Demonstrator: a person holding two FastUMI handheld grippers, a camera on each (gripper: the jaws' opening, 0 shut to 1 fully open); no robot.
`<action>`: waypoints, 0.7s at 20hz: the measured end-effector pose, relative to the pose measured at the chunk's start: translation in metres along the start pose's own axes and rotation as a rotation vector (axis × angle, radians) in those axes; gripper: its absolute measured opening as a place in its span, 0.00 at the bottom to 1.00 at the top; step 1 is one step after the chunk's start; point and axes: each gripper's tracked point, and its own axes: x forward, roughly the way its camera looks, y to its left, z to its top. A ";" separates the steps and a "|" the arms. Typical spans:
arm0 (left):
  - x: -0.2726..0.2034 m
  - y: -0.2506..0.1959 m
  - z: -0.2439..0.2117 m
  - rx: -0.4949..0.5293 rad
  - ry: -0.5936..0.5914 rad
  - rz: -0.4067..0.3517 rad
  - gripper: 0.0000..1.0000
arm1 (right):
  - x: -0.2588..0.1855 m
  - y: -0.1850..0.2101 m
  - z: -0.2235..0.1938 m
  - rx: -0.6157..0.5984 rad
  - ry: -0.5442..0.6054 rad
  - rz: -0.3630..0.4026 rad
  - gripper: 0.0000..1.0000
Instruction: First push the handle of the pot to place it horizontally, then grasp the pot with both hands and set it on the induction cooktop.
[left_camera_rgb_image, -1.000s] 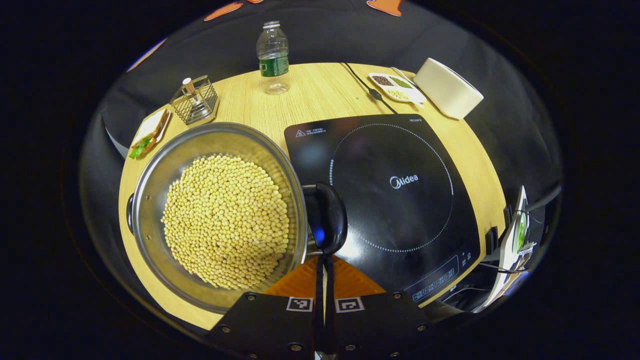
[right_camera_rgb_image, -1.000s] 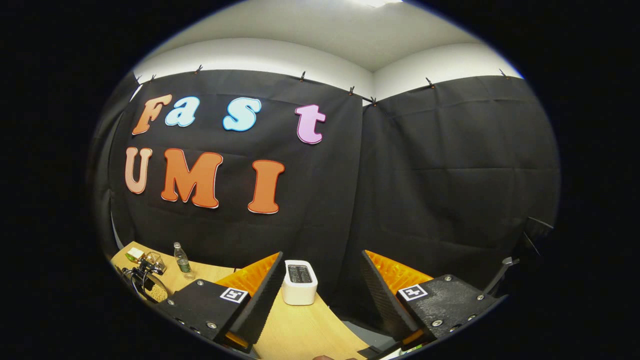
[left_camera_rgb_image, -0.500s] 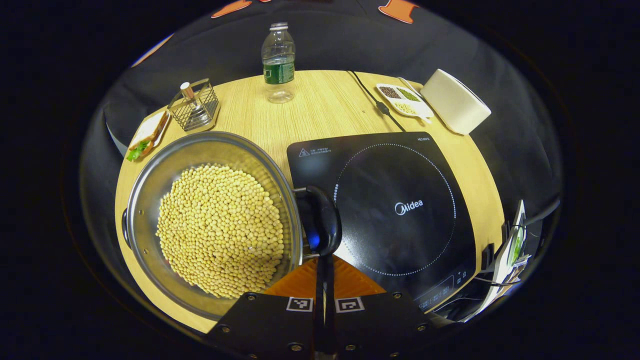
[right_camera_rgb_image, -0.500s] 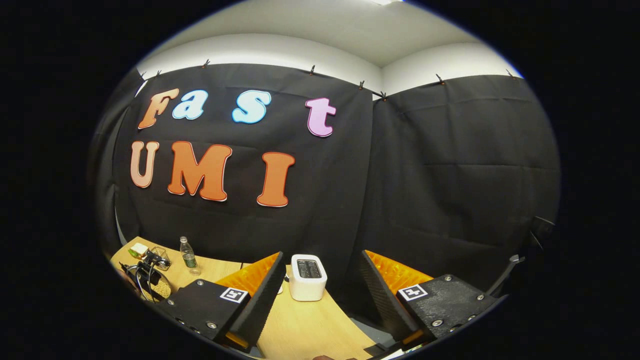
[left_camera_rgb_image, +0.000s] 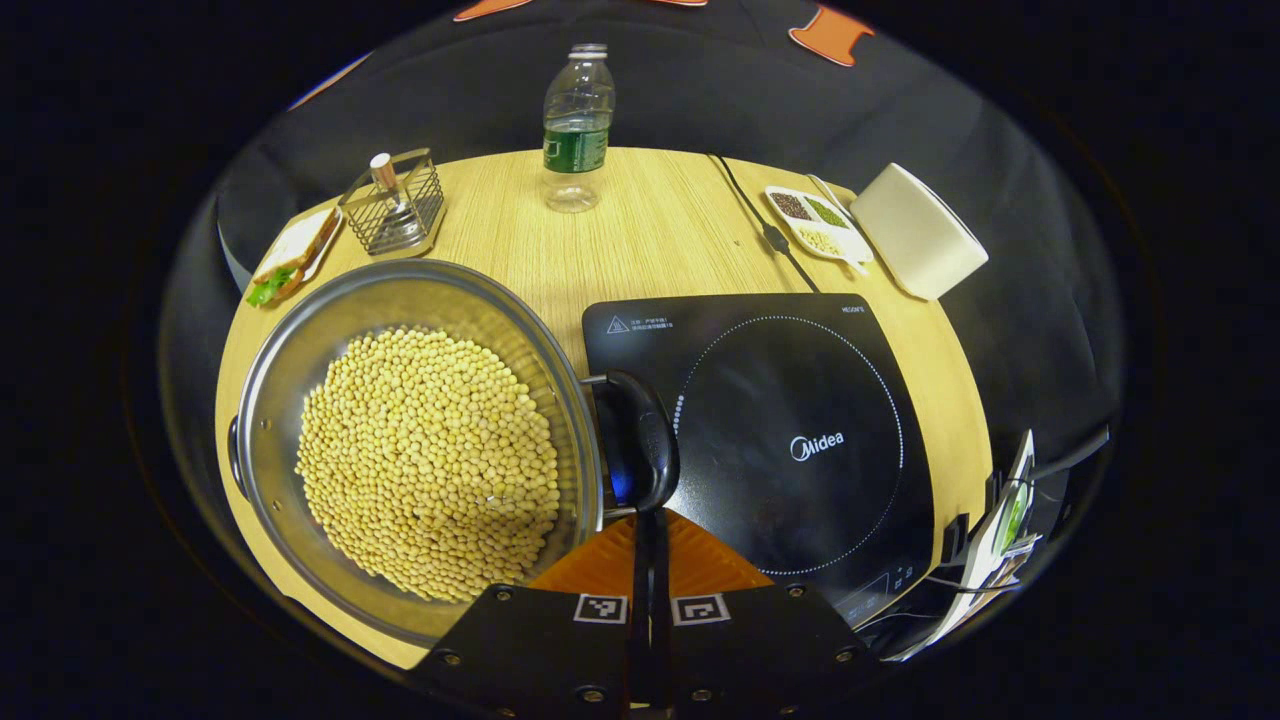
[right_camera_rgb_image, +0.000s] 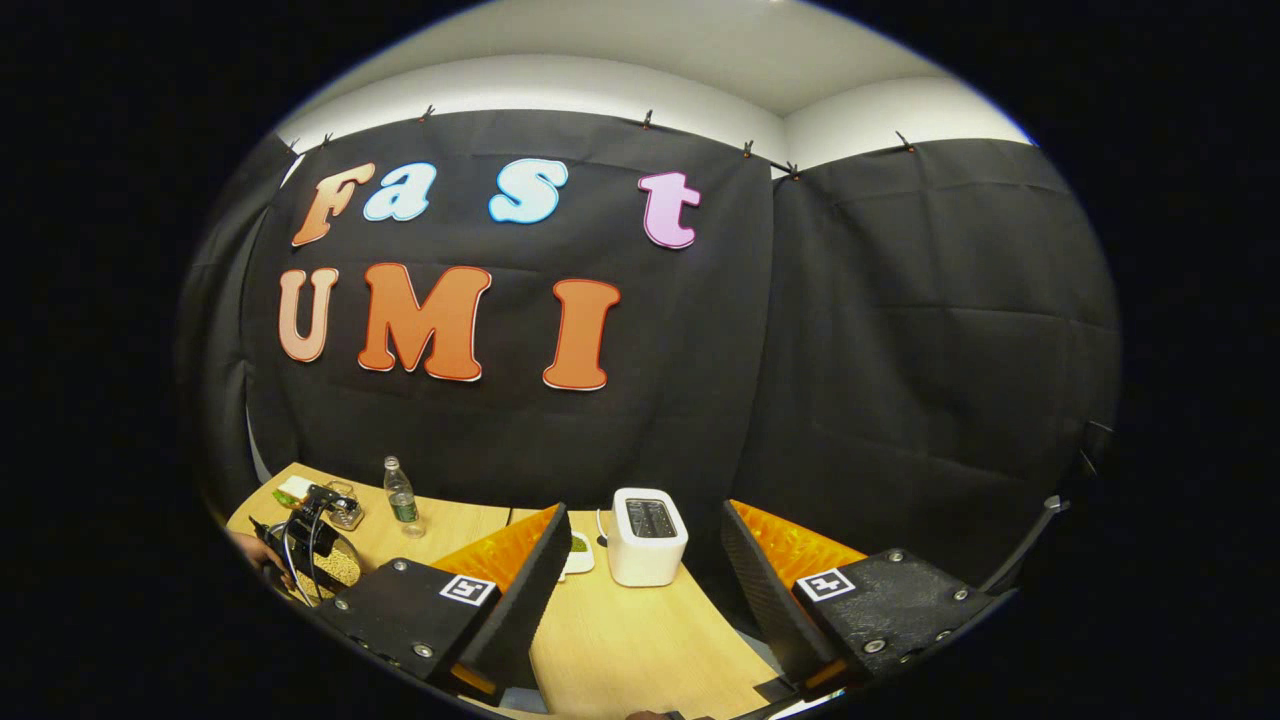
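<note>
Now your pot (left_camera_rgb_image: 420, 440), brimming with beans, sits on the counter's (left_camera_rgb_image: 640, 220) left beside the cooktop (left_camera_rgb_image: 790, 440); expect weight. Left tongs (left_camera_rgb_image: 648, 520) are closed, tips at its handle (left_camera_rgb_image: 640, 450). Right tongs (right_camera_rgb_image: 640, 560) hang open, empty.

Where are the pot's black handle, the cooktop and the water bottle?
pot handle (left_camera_rgb_image: 645, 450), left gripper view, middle of the grip
induction cooktop (left_camera_rgb_image: 800, 400), left gripper view, glass top
water bottle (left_camera_rgb_image: 576, 140), left gripper view, label
</note>
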 end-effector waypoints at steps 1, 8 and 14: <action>-0.001 0.000 -0.001 0.002 0.002 -0.005 0.02 | 0.001 0.005 -0.002 -0.002 0.007 0.011 0.94; -0.052 0.044 -0.003 -0.089 -0.080 -0.006 0.02 | 0.011 0.078 -0.032 0.004 0.100 0.142 0.94; -0.107 0.134 0.002 -0.155 -0.167 0.101 0.11 | 0.020 0.167 -0.058 0.011 0.195 0.281 0.94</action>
